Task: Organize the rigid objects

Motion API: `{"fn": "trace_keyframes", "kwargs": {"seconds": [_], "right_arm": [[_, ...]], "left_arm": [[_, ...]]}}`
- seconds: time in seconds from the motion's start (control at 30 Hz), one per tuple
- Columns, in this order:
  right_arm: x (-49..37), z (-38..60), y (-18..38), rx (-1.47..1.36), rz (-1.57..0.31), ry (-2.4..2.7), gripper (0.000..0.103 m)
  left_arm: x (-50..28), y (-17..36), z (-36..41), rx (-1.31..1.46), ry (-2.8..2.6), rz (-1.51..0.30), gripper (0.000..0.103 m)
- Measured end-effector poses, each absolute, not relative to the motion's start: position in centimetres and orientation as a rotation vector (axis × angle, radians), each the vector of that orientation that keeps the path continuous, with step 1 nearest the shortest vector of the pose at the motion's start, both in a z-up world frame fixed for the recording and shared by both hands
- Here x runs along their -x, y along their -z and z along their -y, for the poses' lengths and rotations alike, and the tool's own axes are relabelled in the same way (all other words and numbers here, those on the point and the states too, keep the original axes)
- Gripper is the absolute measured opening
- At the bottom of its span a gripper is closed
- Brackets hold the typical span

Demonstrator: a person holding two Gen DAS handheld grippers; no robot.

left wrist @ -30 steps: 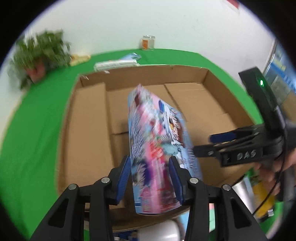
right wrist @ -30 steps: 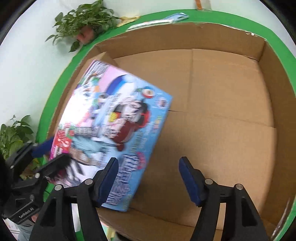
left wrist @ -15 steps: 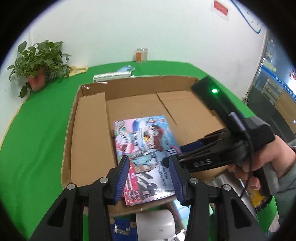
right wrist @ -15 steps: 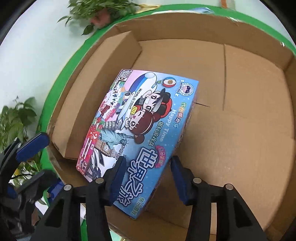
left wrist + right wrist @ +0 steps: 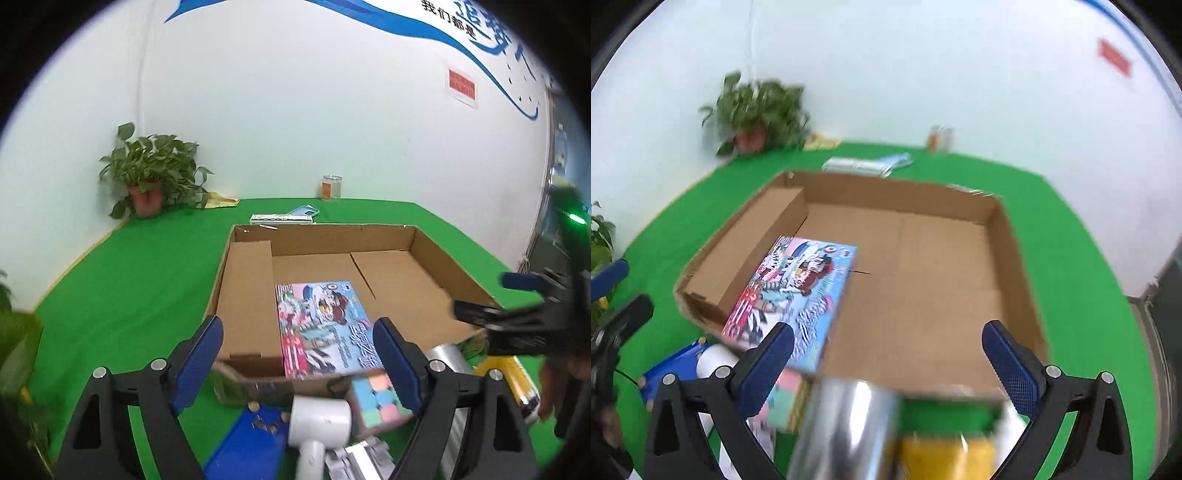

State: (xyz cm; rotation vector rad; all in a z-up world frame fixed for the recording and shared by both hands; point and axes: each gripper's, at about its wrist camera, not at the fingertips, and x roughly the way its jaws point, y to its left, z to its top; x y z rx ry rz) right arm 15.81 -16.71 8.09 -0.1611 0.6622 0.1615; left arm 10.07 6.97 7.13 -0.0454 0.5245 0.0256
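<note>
- The flat rectangular game box with a colourful cartoon print [image 5: 325,328] lies face up on the floor of the large open brown cardboard box [image 5: 413,273], against its near wall and just beside the folded inner flap at the 9 o'clock side.
- Its long axis runs from 6 to 12 o'clock in the left wrist view, and from about 7 to 1 o'clock in the right wrist view.
- The left gripper [image 5: 299,363] has its jaws opening and well spread; nothing is between the pads. The game box lies at 12 o'clock from them, just past the fingertips, and apart from both.
- The right gripper [image 5: 886,363] has its jaws opening, spread very wide, and empty. The game box sits at about 10 o'clock from them, near the left finger.
- The remaining objects lie outside the cardboard box, below both grippers at 6 o'clock: a shiny silver cylindrical roll [image 5: 846,428], a yellow package [image 5: 945,458], a white cylindrical handled item [image 5: 317,417] and a pack of pastel blocks [image 5: 380,400].
- Judging by this, the silver roll sits nearly centred under the right jaws, so the right hand looks nearer to it; its long axis seems to run toward 6 o'clock.
</note>
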Motion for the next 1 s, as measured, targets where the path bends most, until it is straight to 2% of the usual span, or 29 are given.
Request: {"fn": "trace_keyframes", "kwargs": {"seconds": [0.27, 0.3, 0.33, 0.37, 0.4, 0.43, 0.47, 0.5, 0.53, 0.57, 0.6, 0.73, 0.87, 1.0], "right_arm": [[-4.9, 21.2, -6.6, 0.092, -0.621, -0.191, 0.102], [-4.3, 21.2, -6.0, 0.077, -0.633, -0.2, 0.102], [-3.5, 21.3, -5.5, 0.058, -0.649, -0.221, 0.102], [-3.0, 21.1, -4.7, 0.057, -0.658, -0.24, 0.102], [-2.5, 20.7, -4.3, 0.061, -0.665, -0.256, 0.102], [-2.2, 20.4, -3.7, 0.063, -0.676, -0.273, 0.102], [-2.0, 20.1, -2.8, 0.053, -0.698, -0.295, 0.101], [-2.1, 19.7, -2.2, 0.041, -0.715, -0.314, 0.101], [-2.0, 19.3, -1.4, 0.036, -0.73, -0.328, 0.1], [-2.2, 18.7, -0.8, 0.046, -0.733, -0.326, 0.099], [-2.3, 18.4, -0.4, 0.06, -0.735, -0.319, 0.097], [-4.0, 16.7, 1.2, 0.12, -0.751, -0.288, 0.092], [-4.7, 16.1, 2.4, 0.149, -0.794, -0.26, 0.076], [-3.5, 16.5, 2.4, 0.151, -0.796, -0.273, 0.074]], "left_arm": [[-5.5, -7.1, -5.5, 0.085, -0.057, -0.538, 0.083], [-4.9, -7.2, -5.4, 0.089, -0.062, -0.532, 0.078], [-4.7, -7.1, -5.3, 0.095, -0.056, -0.535, 0.069], [-4.5, -7.1, -5.3, 0.109, -0.036, -0.546, 0.036], [-4.4, -6.9, -5.5, 0.149, 0.002, -0.573, 0.017], [-4.3, -6.6, -5.6, 0.187, 0.028, -0.591, 0.017], [-4.2, -6.4, -5.5, 0.198, 0.034, -0.598, 0.019], [-4.0, -6.2, -5.1, 0.187, 0.025, -0.6, 0.034], [-3.8, -5.9, -4.7, 0.165, 0.013, -0.613, 0.05], [-3.8, -5.7, -4.4, 0.152, 0.012, -0.63, 0.087], [-3.6, -5.5, -4.2, 0.151, 0.019, -0.633, 0.096], [-3.2, -4.6, -3.9, 0.156, 0.053, -0.653, 0.096], [-2.9, -3.7, -4.0, 0.203, 0.062, -0.683, 0.096], [-3.1, -2.6, -4.0, 0.257, 0.101, -0.736, 0.096]]}}
